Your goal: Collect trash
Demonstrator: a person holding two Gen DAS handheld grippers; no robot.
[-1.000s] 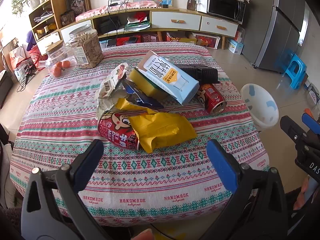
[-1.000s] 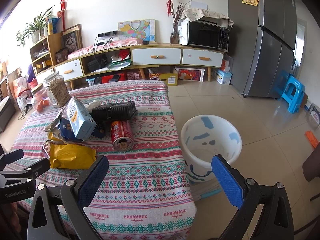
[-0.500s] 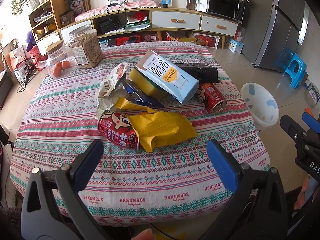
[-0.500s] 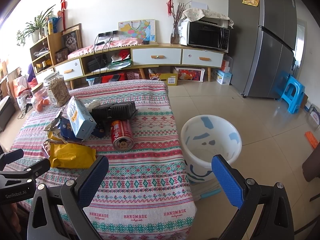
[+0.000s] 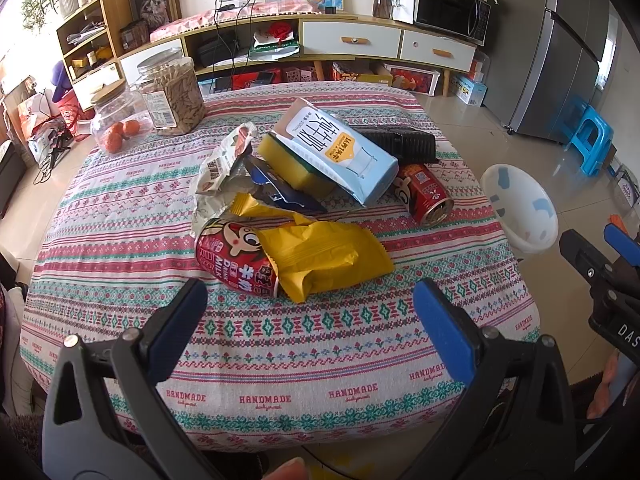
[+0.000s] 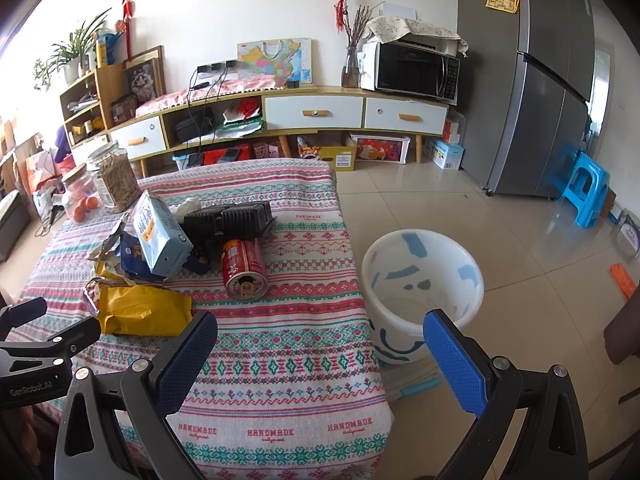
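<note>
We hold our left gripper (image 5: 310, 316) over the near edge of the desk (image 5: 120, 216), its blue-padded fingers spread and empty. The woven patterned cloth carries a heap of trash mid-desk: a crinkled yellow wrapper (image 5: 324, 254) draped over a red cylindrical can (image 5: 232, 260), a boxy pale-blue carton (image 5: 340, 156) leaning on a yellow sponge (image 5: 292, 160), a second red can (image 6: 243, 268) on its side, and a ribbed black block (image 6: 232, 220). Our right gripper (image 6: 320, 356), fingers also spread wide and empty, straddles the desk's right edge. Just beside that edge, a smooth round white bin (image 6: 424, 280) stands on glossy tiled floor (image 6: 500, 232) with open room around it.
</note>
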